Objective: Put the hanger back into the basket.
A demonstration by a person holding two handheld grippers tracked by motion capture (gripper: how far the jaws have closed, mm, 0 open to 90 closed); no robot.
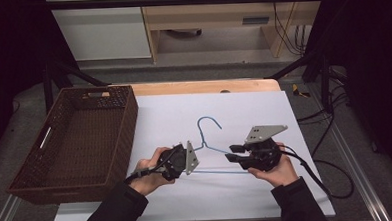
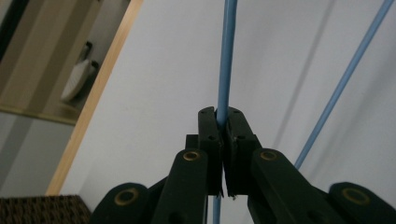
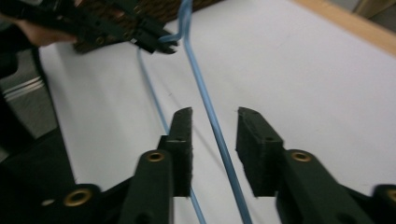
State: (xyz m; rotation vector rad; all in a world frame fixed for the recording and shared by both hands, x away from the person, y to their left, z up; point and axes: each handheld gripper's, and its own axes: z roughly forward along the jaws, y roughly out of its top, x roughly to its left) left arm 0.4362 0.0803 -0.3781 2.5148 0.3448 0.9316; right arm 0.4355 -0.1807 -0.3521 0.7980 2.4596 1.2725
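At centre frame, the left tool is clenched on a blue wire hanger; the right tool sits released, jaws straddling its wire, above the white surface.

Both forearms come in over the white sheet, in dark sleeves. The left hand grips the left gripper near the sheet's middle, its grey plate facing right; the jaws are pinched together on the blue wire hanger. The right hand holds the right gripper just right of that, pointing left toward the other. Its jaws stand apart with a hanger wire running between them, apparently untouched, though the view is blurred.
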